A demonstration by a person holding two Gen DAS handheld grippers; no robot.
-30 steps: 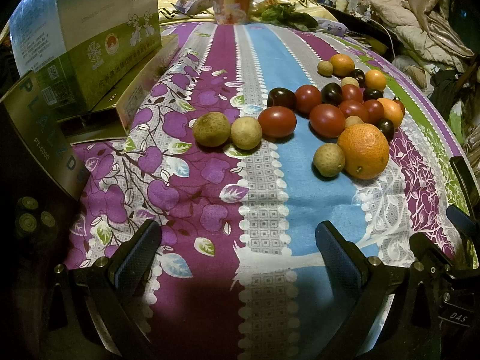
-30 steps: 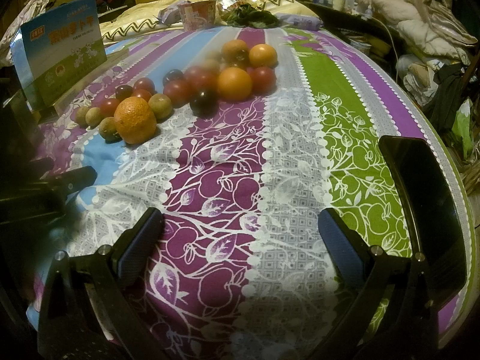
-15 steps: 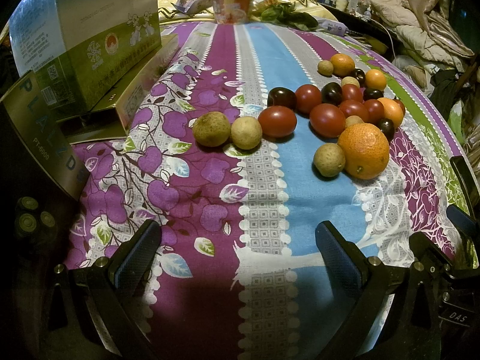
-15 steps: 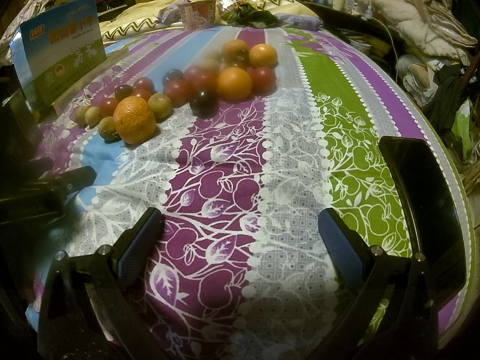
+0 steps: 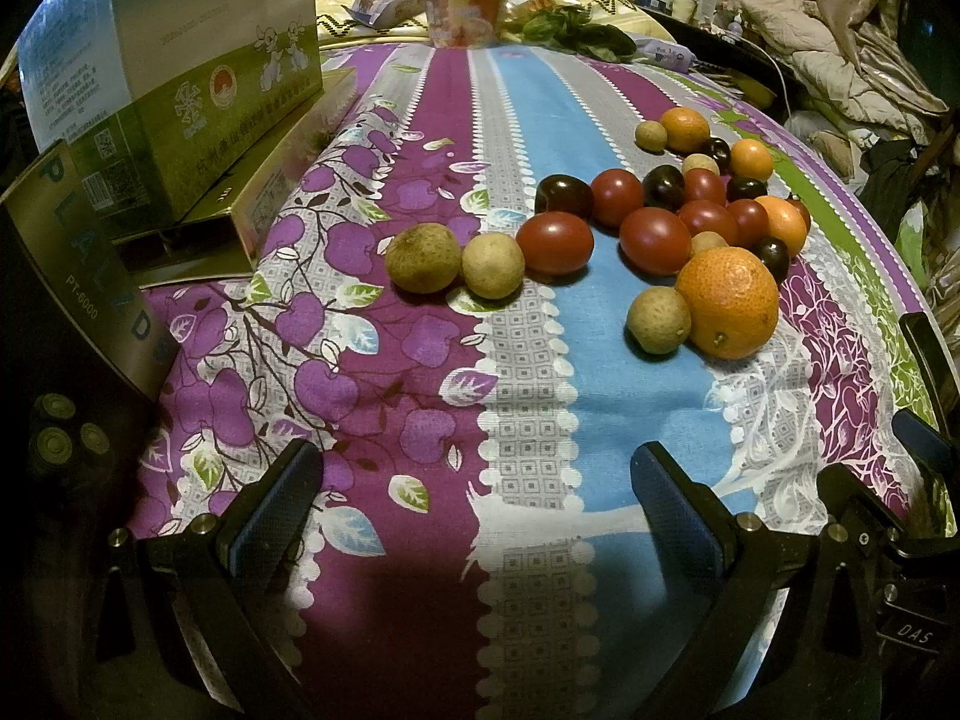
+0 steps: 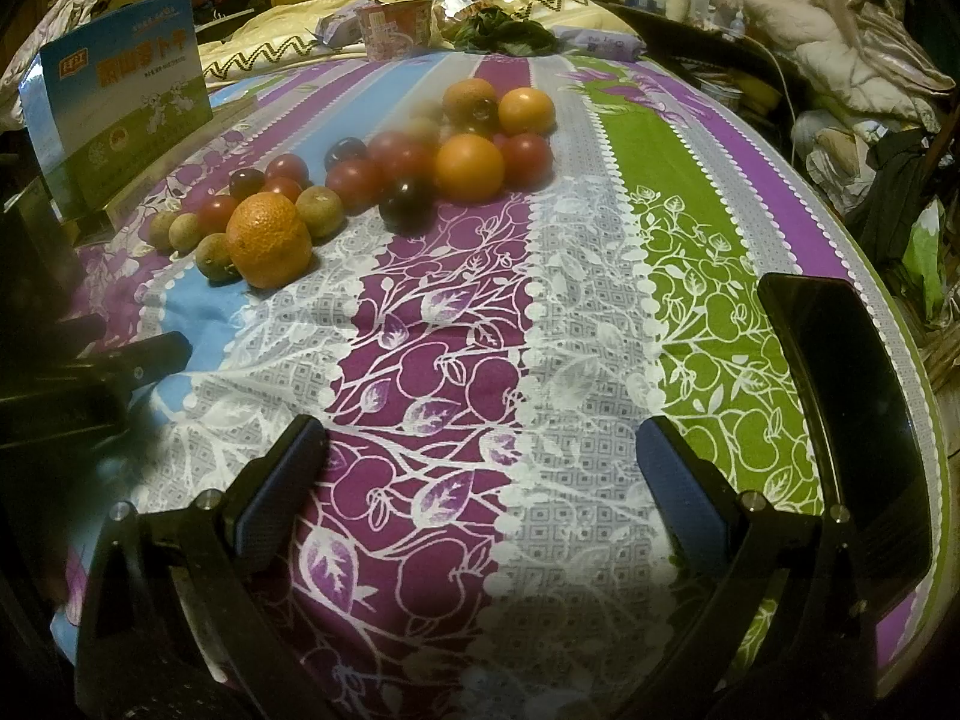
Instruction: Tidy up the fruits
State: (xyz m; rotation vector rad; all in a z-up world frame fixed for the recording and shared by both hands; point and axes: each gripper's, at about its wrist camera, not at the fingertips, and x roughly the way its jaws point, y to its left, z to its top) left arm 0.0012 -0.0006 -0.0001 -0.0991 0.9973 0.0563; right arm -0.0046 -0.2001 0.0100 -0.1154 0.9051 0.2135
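A mixed pile of fruit lies on the patterned tablecloth [image 5: 420,396]. In the left wrist view a big orange [image 5: 727,302] sits beside a brown longan [image 5: 658,320]; two more longans [image 5: 423,257] and a red tomato [image 5: 555,242] lie further left, with dark plums [image 5: 563,195] and small oranges [image 5: 684,129] behind. The right wrist view shows the same big orange [image 6: 268,239], a second orange [image 6: 469,167] and tomatoes [image 6: 525,159]. My left gripper [image 5: 477,480] is open and empty, well short of the fruit. My right gripper [image 6: 480,462] is open and empty, near the table's front.
A green and blue carton [image 5: 174,60] stands on flat boxes at the left. A dark box [image 5: 78,276] is at the near left. A black phone [image 6: 852,420] lies on the cloth at the right. A pink cup [image 5: 465,15] and greens stand at the far end.
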